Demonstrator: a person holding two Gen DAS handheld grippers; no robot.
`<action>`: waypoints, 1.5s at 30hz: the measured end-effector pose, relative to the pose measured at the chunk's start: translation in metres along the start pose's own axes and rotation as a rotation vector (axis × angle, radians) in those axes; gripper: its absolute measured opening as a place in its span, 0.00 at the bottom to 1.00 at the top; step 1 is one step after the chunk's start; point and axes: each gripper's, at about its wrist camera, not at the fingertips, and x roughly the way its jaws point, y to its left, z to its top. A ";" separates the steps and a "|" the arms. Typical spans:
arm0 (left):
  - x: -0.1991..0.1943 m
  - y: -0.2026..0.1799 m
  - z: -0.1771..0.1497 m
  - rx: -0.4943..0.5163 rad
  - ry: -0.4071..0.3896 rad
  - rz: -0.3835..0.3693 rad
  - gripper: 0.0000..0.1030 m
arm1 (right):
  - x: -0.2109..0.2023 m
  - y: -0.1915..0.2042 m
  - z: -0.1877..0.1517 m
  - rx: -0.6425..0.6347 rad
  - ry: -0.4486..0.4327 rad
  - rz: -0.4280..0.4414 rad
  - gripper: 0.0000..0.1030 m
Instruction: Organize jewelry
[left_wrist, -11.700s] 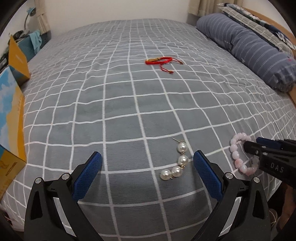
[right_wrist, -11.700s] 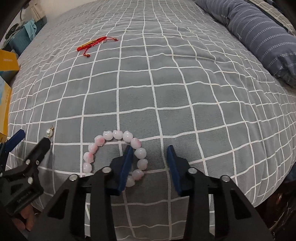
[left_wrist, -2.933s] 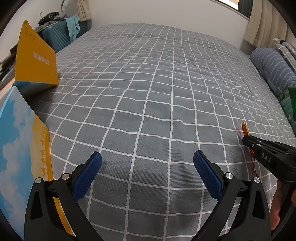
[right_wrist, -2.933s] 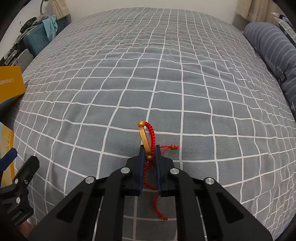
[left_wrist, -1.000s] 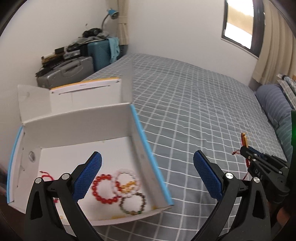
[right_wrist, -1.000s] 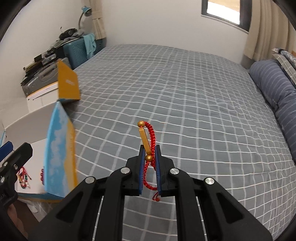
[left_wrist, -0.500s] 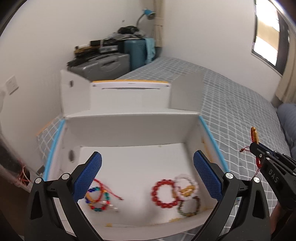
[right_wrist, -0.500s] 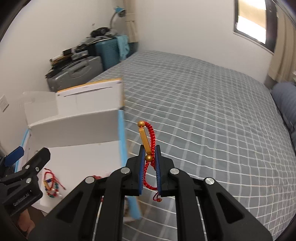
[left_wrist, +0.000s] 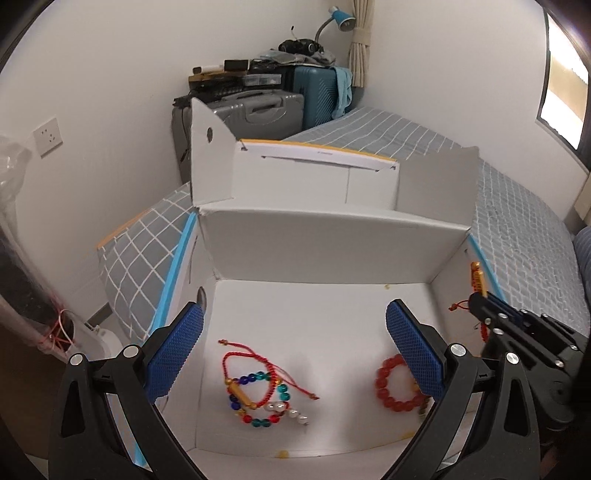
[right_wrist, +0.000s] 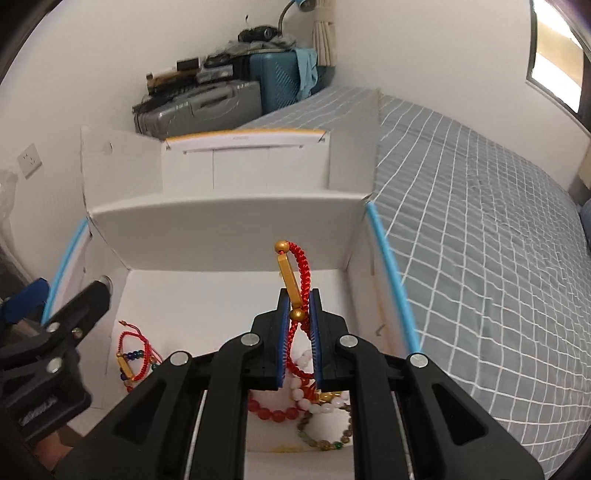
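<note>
My right gripper (right_wrist: 298, 317) is shut on a red cord bracelet with a gold bar (right_wrist: 291, 273), held over the right side of an open white box (right_wrist: 229, 229). The same bracelet (left_wrist: 477, 278) and right gripper (left_wrist: 476, 306) show at the right edge of the left wrist view, just above the box's right wall. My left gripper (left_wrist: 295, 350) stands open over the box (left_wrist: 332, 236) with nothing between its fingers. On the box floor lie a red cord bracelet with coloured beads (left_wrist: 255, 384), a pearl piece (left_wrist: 291, 410) and a red bead bracelet (left_wrist: 395, 384). A pink bead bracelet (right_wrist: 314, 402) and a greenish one (right_wrist: 325, 441) lie under the right gripper.
The box sits at the edge of a bed with a grey checked cover (right_wrist: 480, 240). Its lid flaps (left_wrist: 314, 173) stand up behind it. Suitcases (left_wrist: 258, 107) and a blue lamp (left_wrist: 341, 16) stand against the wall beyond. A wall socket (left_wrist: 48, 136) is at the left.
Both grippers have swung left, further over the box. The held bracelet now hangs over the box's inside instead of its right wall. The left gripper stays open.
</note>
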 end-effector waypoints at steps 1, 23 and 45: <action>0.002 0.001 0.000 -0.001 0.005 0.002 0.95 | 0.005 0.002 -0.001 0.002 0.013 0.007 0.10; 0.010 0.008 -0.008 -0.004 0.032 0.006 0.95 | 0.018 0.001 -0.008 0.005 0.041 -0.004 0.69; -0.078 0.003 -0.051 -0.012 -0.126 0.001 0.95 | -0.105 -0.049 -0.082 0.003 -0.238 -0.010 0.93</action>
